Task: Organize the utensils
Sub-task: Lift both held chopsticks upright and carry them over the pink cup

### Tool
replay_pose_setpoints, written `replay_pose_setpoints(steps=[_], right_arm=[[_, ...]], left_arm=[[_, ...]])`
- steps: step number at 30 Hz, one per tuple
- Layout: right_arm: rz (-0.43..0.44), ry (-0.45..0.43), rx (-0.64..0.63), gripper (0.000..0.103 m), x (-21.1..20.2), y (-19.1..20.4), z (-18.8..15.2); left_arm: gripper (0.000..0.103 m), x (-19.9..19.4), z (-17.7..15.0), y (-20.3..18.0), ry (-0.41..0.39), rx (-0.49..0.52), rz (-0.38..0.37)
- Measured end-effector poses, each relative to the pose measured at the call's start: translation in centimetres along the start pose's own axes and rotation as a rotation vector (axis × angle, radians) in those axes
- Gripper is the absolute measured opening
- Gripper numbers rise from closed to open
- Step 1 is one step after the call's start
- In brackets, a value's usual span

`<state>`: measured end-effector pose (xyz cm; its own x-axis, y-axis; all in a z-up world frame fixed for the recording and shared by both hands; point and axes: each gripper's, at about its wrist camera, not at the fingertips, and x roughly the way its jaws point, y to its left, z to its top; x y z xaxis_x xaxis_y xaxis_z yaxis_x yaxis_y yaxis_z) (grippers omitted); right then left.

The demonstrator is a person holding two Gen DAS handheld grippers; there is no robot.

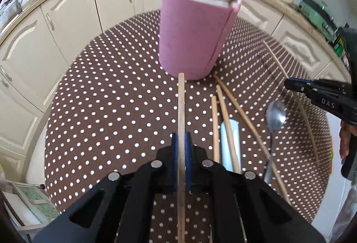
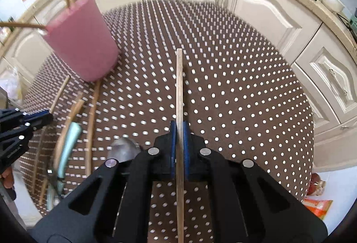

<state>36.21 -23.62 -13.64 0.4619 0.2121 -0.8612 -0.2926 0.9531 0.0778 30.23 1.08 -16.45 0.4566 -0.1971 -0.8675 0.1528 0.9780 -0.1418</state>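
While each tool clamps a chopstick, the cup stands ahead.

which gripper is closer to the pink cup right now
Left. The left gripper, shut on a chopstick, sits just before the pink cup. The right gripper is off to the cup's side.
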Motion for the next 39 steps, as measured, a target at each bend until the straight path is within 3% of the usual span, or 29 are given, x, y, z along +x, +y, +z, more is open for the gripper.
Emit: replay_pose_setpoints(steps=[7, 11, 22, 28, 39], right_arm=[[0.065, -0.200, 0.005, 0.006, -6.9, 1.1, -0.2], [0.116, -0.348, 0.003, 0.006, -10.8, 2.3, 0.1], [0.214, -0.632, 0.023, 0.006, -12.3, 4.7, 3.3], [0.265, -0.754, 0.057, 0.006, -12.8, 5.1, 5.9], [0.324, -0.910, 0.069, 0.007, -11.3, 4.8, 9.6]], left_arm=[[0.006, -5.5, -0.4, 1.2, -0.172, -0.042, -0.069], [0.006, -9.3, 0.0, 1.2, -0.338, -0.055, -0.094], [0.006, -16.3, 2.6, -0.4, -0.723, -0.065, -0.102], [0.006, -16.6, 5.7, -1.6, -0.857, -0.043, -0.095], [0.006, -14.4, 9.5, -1.8, -0.993, -0.006, -0.121]])
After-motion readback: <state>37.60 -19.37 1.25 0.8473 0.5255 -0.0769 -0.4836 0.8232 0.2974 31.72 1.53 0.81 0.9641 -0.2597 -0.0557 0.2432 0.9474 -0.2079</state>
